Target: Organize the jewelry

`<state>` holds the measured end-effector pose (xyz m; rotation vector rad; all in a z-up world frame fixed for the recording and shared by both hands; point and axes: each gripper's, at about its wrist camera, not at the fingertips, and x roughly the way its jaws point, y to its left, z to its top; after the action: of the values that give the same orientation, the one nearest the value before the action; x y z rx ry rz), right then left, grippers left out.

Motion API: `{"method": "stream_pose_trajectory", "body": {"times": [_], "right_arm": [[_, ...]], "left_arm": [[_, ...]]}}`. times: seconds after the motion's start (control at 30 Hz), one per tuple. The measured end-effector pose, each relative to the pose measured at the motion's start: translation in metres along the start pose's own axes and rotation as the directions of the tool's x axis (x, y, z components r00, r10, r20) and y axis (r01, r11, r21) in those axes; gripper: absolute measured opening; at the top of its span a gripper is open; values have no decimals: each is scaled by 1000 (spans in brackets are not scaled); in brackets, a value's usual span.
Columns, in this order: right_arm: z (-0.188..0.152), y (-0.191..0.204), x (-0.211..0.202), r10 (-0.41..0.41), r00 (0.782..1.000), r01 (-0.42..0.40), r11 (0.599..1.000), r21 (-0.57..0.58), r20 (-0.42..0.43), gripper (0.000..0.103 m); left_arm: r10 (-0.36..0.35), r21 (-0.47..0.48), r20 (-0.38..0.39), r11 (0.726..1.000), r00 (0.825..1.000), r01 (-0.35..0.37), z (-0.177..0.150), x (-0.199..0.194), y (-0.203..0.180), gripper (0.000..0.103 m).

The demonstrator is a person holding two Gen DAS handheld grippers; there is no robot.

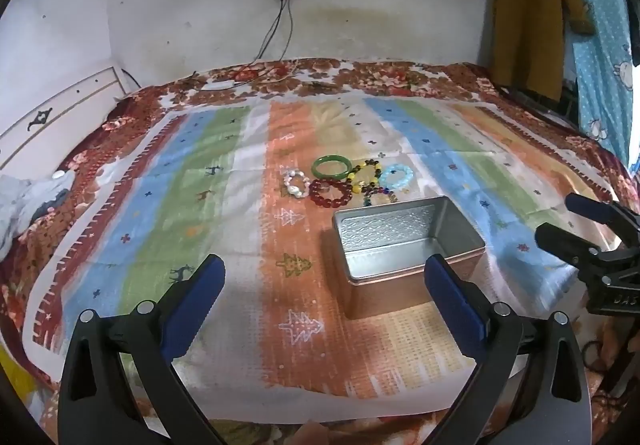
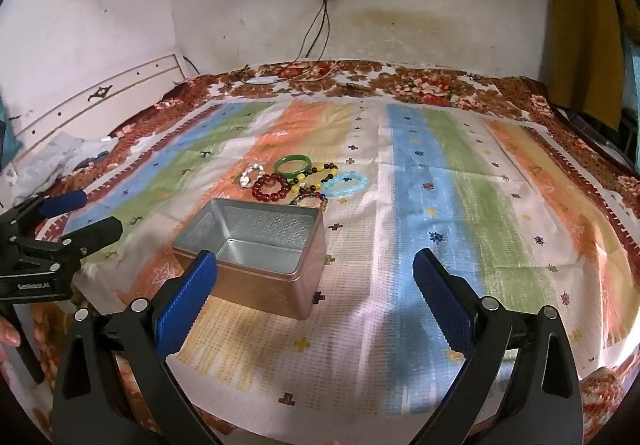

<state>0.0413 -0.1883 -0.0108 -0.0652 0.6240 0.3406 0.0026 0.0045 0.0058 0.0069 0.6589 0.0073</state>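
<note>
Blue-padded fingers (image 1: 452, 297) of left gripper (image 1: 320, 297) spread wide, holding nothing; same for right gripper (image 2: 316, 293). Open tin box (image 2: 256, 249) on the bed (image 2: 480, 205), bracelets bunched at its 12 o'clock: green bangle (image 2: 293, 164), red beads (image 2: 272, 187), pale blue beads (image 2: 345, 183), all touching or overlapping. Risk, by judgement: snagging a neighbour while lifting one, or nudging the light tin on soft cloth.

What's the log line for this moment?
left hand-held gripper open | right hand-held gripper open | tin empty | bracelets on cloth
</note>
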Motion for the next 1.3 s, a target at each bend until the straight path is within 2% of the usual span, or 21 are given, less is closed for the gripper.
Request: {"method": "stream_pose_trajectory", "body": {"times": [0.13,0.33,0.5,0.8,0.93,1.1,1.3], "right_arm": [[0,1,2,-1,1000,1,1000,9,0,99],[0,-10,4,3,1000,-3,1000,20,-9,99],[-1,-1,5,-17,1000,17,1000,2,-17,99],[-3,-1,5,-18,1000,18,1000,8,-22,99],[-2,-1,5,-19,1000,19,1000,8,-22,99],[-2,0,5,-18,1000,18,1000,6,-24,99],[-2,-1,5,-18,1000,19,1000,4,-24,99]], "left_arm": [[14,3,-12,1000,1000,-14,-8,6,2,98],[-39,-13,-14,999,999,39,-10,6,7,98],[-33,-9,-19,999,999,33,-9,7,5,98],[-47,40,-21,998,999,48,-11,6,-7,98],[-43,7,-39,999,998,43,-10,8,-3,98],[-57,14,-37,998,998,57,-9,7,-5,98],[-36,-22,-47,999,998,35,-9,9,0,98]]}}
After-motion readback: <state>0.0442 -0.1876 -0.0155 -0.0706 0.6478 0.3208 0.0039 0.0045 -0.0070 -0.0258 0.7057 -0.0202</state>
